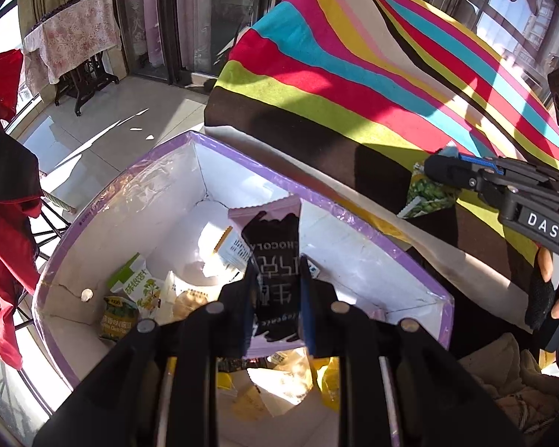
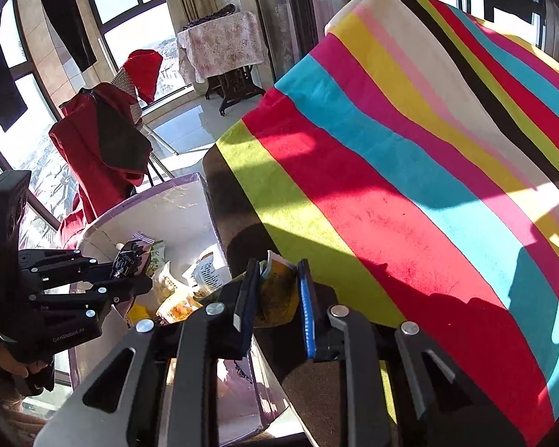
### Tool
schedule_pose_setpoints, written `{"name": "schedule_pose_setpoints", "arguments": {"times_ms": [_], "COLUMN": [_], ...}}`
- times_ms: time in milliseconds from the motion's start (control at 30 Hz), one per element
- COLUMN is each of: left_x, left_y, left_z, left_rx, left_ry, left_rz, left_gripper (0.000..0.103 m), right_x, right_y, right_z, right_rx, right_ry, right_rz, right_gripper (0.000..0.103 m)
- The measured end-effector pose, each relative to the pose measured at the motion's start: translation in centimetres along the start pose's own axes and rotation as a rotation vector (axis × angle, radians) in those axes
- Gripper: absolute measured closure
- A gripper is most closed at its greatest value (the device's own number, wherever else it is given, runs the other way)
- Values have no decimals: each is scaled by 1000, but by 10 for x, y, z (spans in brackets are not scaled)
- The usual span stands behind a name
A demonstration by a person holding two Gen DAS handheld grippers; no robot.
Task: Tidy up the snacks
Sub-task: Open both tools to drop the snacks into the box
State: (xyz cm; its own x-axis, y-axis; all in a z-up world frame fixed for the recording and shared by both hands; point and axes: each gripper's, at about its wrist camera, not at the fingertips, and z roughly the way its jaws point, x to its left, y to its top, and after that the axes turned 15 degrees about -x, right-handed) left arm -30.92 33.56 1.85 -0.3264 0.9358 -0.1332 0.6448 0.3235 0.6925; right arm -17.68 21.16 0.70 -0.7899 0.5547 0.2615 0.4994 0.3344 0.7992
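Two packets are clamped in your fingers: the left gripper (image 1: 275, 298) holds the chocolate packet (image 1: 274, 272) upright directly over the open box (image 1: 410, 257), while the right gripper (image 2: 275, 294) pinches the pea packet (image 2: 277, 290) beside the box's near edge.

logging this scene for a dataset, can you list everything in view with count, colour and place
box: 1, purple rim, white inside, on the floor beside the striped cloth
chocolate packet: 1, pink and black, held over the box
green pea packet: 1, green, held beside the striped cloth
loose snack packets: several, green, white and yellow, inside the box
striped cloth: 1, multicolour, draped over furniture right of the box
red jacket: 1, red and black, on a chair behind the box
covered table: 1, floral cloth, by the windows
left tool: 1, black, shut on the chocolate packet
right tool: 1, black with blue pads, gripping the green pea packet
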Motion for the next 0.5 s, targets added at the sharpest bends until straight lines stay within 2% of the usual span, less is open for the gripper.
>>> {"name": "schedule_pose_setpoints", "arguments": {"times_ms": [167, 300, 333, 367, 433, 467, 500], "left_x": [5, 14, 18, 22, 32, 38, 44], "left_y": [-5, -8, -9, -10, -12, -13, -13], "left_z": [1, -3, -4, -7, -11, -14, -17], "left_rx": [13, 26, 26, 26, 26, 22, 16], "left_ry": [7, 34, 48, 64, 101, 124, 146], "left_rz": [-10, 5, 8, 11, 8, 2, 0], "left_gripper": [82, 82, 82, 82, 82, 81, 75], "right_x": [0, 36, 46, 56, 73, 79, 83], "right_y": [2, 3, 1, -3, -12, -15, -18], "right_z": [-10, -16, -14, -11, -6, -5, -7], "right_rx": [-12, 19, 43, 72, 119, 136, 140], "right_ry": [94, 218, 246, 267, 282, 288, 286], "right_rz": [102, 63, 43, 16, -49, -70, -89], "right_gripper": [90, 90, 88, 81, 79, 70, 59]}}
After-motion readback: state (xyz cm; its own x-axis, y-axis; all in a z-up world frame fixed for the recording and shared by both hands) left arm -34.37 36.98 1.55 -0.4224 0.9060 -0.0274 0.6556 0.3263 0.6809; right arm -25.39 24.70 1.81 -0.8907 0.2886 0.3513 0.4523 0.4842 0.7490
